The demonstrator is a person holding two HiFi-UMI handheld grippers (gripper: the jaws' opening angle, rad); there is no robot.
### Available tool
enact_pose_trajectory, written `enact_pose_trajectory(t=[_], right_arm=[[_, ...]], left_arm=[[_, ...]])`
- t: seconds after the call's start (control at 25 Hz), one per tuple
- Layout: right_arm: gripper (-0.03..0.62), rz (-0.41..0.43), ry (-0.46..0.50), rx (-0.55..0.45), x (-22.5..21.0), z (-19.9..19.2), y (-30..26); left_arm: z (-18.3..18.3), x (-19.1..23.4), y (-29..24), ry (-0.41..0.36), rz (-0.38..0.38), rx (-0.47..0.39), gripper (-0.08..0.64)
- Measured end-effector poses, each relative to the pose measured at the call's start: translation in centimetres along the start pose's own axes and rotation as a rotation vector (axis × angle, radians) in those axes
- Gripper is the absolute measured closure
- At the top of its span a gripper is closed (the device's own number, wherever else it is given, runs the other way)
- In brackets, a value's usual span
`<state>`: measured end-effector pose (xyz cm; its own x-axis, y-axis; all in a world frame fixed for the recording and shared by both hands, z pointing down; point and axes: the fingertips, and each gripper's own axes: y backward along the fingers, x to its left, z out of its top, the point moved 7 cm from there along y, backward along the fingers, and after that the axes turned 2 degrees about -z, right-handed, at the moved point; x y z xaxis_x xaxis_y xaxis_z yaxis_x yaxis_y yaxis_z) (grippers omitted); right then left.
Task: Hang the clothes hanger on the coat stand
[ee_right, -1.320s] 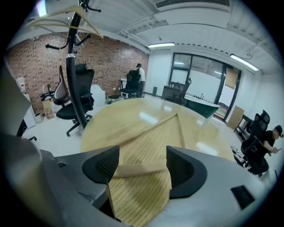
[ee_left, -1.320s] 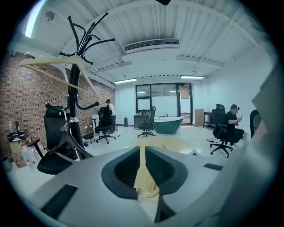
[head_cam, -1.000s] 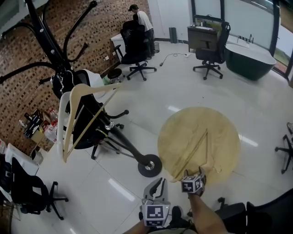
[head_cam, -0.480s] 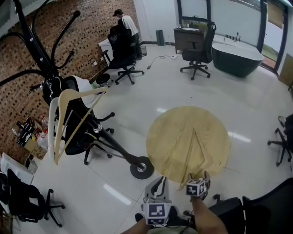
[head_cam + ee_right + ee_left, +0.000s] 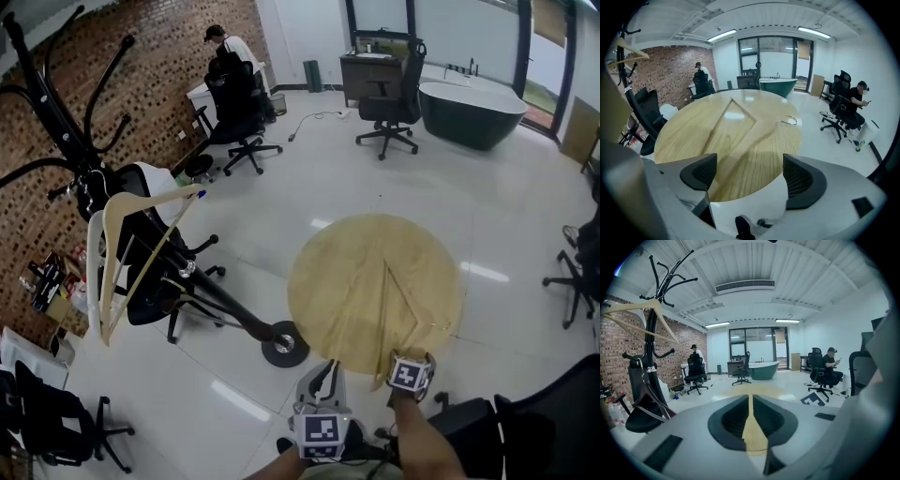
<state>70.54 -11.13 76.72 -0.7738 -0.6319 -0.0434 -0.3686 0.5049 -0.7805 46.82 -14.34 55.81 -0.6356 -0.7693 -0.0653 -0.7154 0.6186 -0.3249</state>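
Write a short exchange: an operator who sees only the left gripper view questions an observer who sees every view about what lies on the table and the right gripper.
Operator: Past my shut left gripper I see the coat stand. What is left to hang?
Observer: A wooden hanger lies flat on the round table, one end near the right gripper.
Operator: Is that gripper ready?
Observer: Its jaws have just been opening and stand wide, nothing between them; the hanger lies just ahead.
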Motion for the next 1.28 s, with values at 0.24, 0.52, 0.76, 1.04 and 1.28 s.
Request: enact_pose_trajectory(t=[0.24, 0.52, 0.76, 1.04, 1.28], right_arm=[[0.153, -0.038, -0.036, 0.026, -1.8, -0.6, 0.2], [0.153, 0.045, -0.139, -0.015, -5.4, -2.1, 0.0], [0.217, 0.092, -0.145, -0.012, -8.2, -3.2, 0.4], [0.333, 0.131, 0.034, 0.073, -7.1, -3.2, 1.1], [0.4, 0.159, 0.119, 0.128, -5.4, -1.6, 2.0]], left_arm=[[-0.2, -0.9, -0.5, -0.004, -0.021, 0.013, 0.517], [-0.5, -3.5, -1.9, 0.022, -0.083, 0.027, 0.517], [-0.7, -5.9, -3.3, 0.025, -0.139, 0.029, 0.517], [-0.6, -6.9, -3.7, 0.029, -0.158, 0.034, 0.517], [-0.5, -6.4, -3.5, 0.032, -0.144, 0.032, 0.517]])
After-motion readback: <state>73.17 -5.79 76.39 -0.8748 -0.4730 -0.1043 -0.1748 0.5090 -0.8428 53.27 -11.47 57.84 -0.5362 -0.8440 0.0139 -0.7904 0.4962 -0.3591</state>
